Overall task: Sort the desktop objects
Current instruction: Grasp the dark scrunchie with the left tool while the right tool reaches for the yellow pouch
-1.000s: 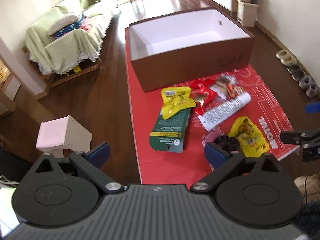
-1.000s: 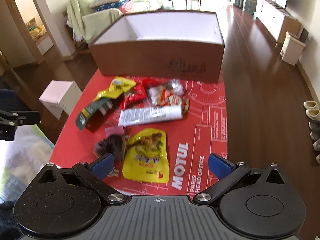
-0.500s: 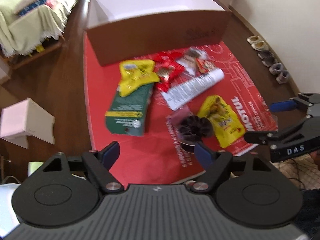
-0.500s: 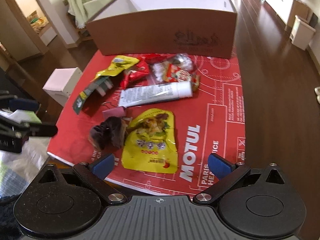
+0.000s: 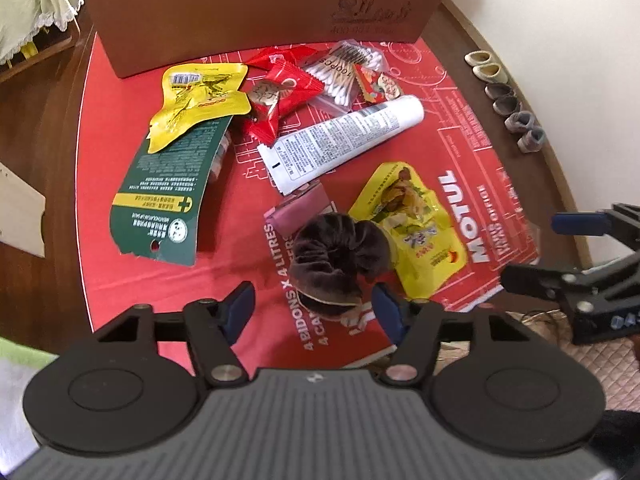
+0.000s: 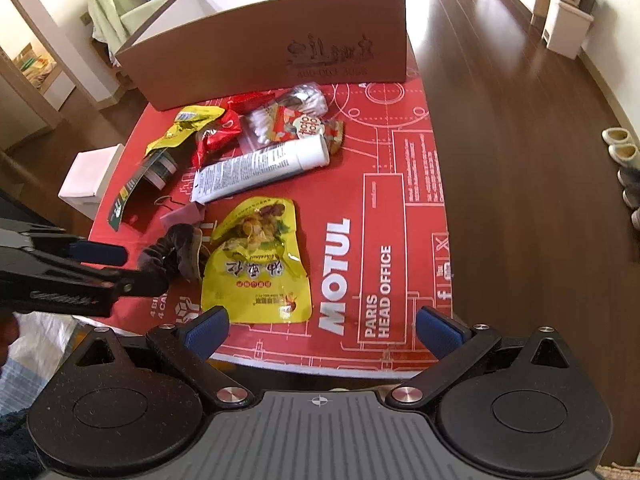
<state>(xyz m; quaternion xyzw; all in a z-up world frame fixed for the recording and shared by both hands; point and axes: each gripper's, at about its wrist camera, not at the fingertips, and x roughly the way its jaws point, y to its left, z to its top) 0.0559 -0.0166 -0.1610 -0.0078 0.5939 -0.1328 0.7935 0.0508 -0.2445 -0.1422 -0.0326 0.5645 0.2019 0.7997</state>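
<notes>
- Just in front of the left gripper (image 5: 314, 306), whose blue-padded fingers stand apart, a dark brown velvet scrunchie (image 5: 340, 258) lies on the red MOTUL mat (image 5: 476, 152); the right-hand finger pad (image 5: 386, 312) sits close beside the scrunchie's near edge, though contact cannot be told.
- From the right wrist view the same left gripper (image 6: 132, 268) reaches in from the left edge, its tips at the scrunchie (image 6: 176, 250).
- Touching the scrunchie on its far-left side is a small pink pouch (image 5: 302, 210), and on its right lies a yellow snack pouch (image 5: 412, 224), flat on the mat.
- The right gripper (image 6: 322, 330) hangs over the mat's near edge with its fingers spread wide and nothing between them; the yellow snack pouch (image 6: 258, 264) lies just beyond its left finger.
- Farther out, a white tube (image 5: 344, 142) lies slantwise across the middle of the mat, its crimped end toward the pink pouch.
- To the left, a green carded pack (image 5: 168, 196) lies with a second yellow pouch (image 5: 200, 100) overlapping its far end.
- Beyond the tube, red snack wrappers (image 5: 286, 84) and a clear bag of cotton swabs (image 5: 340, 74) bunch together, with another small red packet (image 5: 374, 82) beside them.
- At the far end of the mat a large brown cardboard box (image 6: 280, 40) stands open, its inside white.
- Off the mat to the right, pairs of slippers (image 5: 508, 100) line the wall on the wooden floor (image 6: 520, 140).
</notes>
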